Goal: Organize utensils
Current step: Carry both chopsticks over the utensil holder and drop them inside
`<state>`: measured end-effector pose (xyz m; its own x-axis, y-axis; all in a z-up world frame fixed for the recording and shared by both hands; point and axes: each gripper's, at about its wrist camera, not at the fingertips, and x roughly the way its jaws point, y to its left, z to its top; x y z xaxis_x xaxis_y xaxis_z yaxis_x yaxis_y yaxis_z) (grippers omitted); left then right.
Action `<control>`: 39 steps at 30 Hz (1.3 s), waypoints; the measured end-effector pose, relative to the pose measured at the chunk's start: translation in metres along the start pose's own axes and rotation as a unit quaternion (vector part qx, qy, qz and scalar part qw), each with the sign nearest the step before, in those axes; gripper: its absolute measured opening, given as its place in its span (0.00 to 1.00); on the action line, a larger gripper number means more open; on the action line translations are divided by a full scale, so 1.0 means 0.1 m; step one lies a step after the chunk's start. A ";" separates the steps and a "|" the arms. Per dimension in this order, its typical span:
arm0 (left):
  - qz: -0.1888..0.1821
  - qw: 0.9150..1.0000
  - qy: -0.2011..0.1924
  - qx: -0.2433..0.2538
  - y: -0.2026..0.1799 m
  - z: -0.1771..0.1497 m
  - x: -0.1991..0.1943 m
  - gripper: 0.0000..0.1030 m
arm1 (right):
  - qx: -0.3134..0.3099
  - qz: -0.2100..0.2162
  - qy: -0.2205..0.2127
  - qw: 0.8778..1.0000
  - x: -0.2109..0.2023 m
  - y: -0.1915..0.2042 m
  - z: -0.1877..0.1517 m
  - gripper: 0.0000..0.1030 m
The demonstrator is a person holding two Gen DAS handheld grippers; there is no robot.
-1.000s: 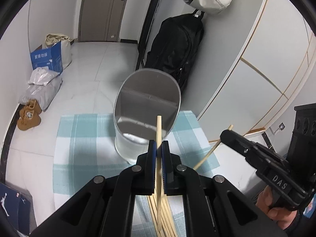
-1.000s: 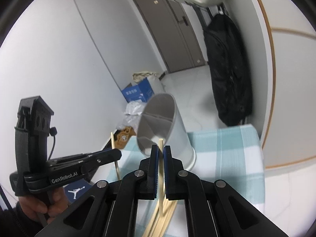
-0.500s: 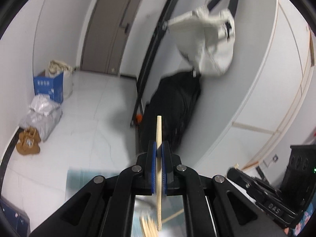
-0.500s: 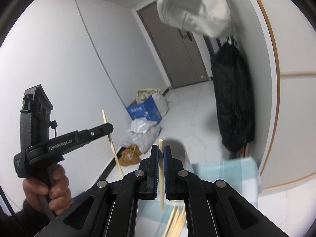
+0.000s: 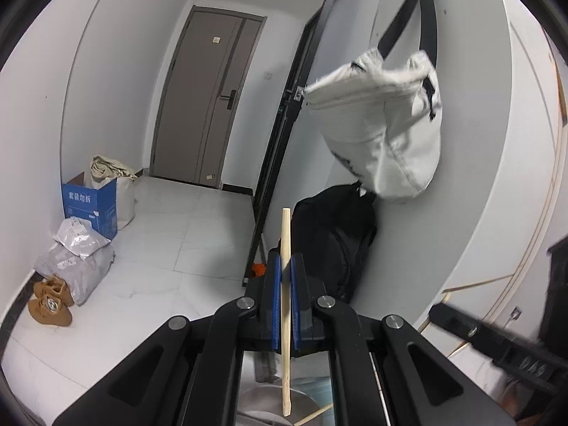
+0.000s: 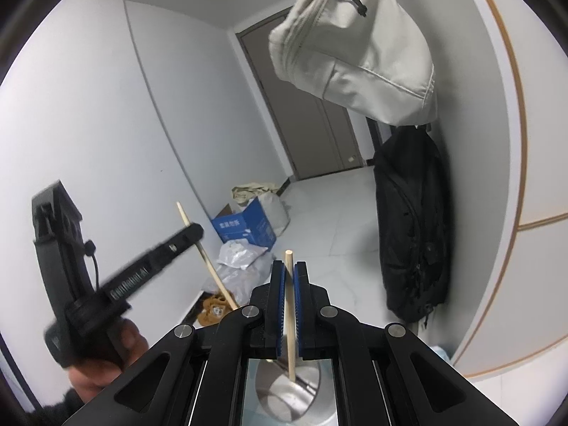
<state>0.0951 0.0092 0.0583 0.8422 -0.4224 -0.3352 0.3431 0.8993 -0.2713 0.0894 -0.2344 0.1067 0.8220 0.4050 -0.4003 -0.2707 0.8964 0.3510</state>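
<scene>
Left gripper (image 5: 286, 266) clamped on one chopstick (image 5: 285, 305), right gripper (image 6: 289, 273) clamped on another chopstick (image 6: 290, 316), both raised above the holder's (image 6: 284, 403) open rim.

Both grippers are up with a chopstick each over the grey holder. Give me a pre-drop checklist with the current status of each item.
1. left gripper shut on its chopstick: ok.
2. right gripper shut on its chopstick: ok.
3. Right chopstick's lower end over the holder opening: ok.
4. Left chopstick's lower end over the holder: appears so, only a sliver of rim visible; cannot tell.
5. Sticks near upright in the jaws: ok, both slightly tilted.
6. Which compartment each tip aims at: cannot tell.
</scene>
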 end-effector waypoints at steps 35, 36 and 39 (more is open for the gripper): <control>-0.055 0.992 0.108 0.041 -0.02 -0.19 0.28 0.02 | 0.044 0.028 0.074 0.996 0.58 -0.23 -0.44 0.08; -0.052 0.992 0.110 0.040 -0.03 -0.19 0.26 0.02 | 0.047 0.031 0.073 0.996 0.55 -0.24 -0.45 0.08; -0.042 0.992 0.115 0.030 -0.01 -0.18 0.20 0.02 | 0.053 0.027 0.070 0.996 0.47 -0.25 -0.46 0.10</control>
<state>0.1047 -0.0021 0.0356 0.6953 -0.5046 -0.5118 0.4380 0.8621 -0.2548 0.1117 -0.2295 0.0405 0.7275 0.4799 -0.4904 -0.2522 0.8517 0.4593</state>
